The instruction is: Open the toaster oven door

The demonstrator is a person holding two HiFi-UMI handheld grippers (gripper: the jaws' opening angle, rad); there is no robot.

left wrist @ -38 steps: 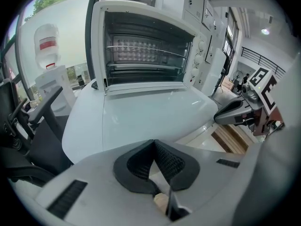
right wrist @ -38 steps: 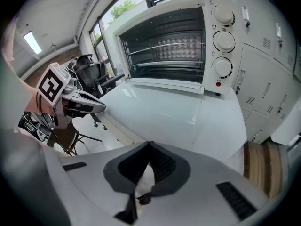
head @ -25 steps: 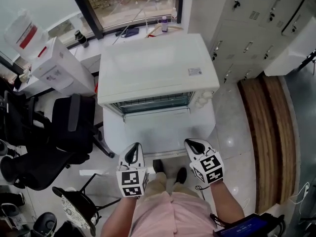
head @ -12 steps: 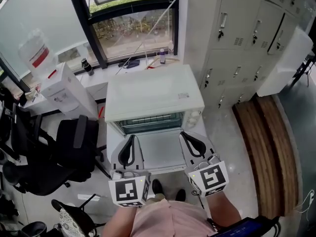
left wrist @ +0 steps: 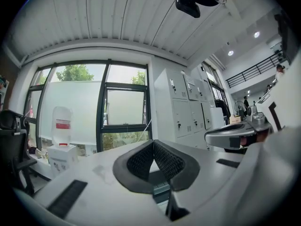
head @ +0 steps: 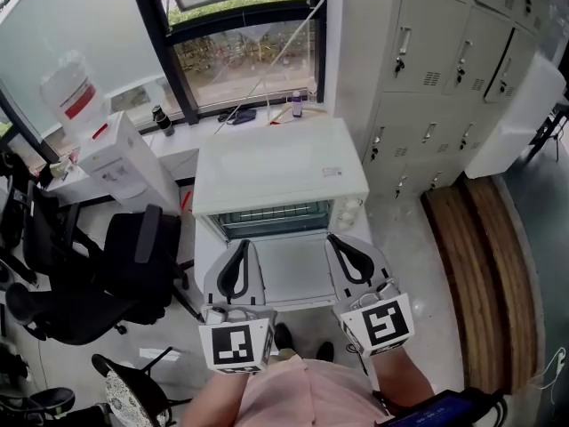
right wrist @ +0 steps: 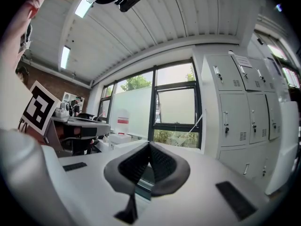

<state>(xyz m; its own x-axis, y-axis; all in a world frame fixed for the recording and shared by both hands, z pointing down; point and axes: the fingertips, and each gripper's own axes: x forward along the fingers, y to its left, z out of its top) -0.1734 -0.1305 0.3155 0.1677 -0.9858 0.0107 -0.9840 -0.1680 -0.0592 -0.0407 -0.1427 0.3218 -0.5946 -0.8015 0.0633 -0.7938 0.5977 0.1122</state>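
The white toaster oven [head: 280,172] stands in front of me below the window. Its door [head: 289,278] hangs open, folded down flat toward me, and the wire rack [head: 276,218] shows inside. My left gripper [head: 243,247] hovers over the door's left side and my right gripper [head: 336,241] over its right side. Both point at the oven mouth. In the left gripper view the left gripper [left wrist: 152,142] has its black pads meeting at the tip with nothing between them. The right gripper [right wrist: 149,145] looks the same in its own view.
A black office chair [head: 133,256] stands close on the left. Behind it is a white water dispenser [head: 116,158] with a bottle [head: 67,87] on top. Grey lockers [head: 444,60] line the right, with a wooden strip [head: 480,265] on the floor. Small bottles sit on the window sill [head: 267,112].
The head view has pulled back and tilted up, so the oven looks smaller. Both grippers rose and now reach over the lowered door. In the last half second almost nothing moved.
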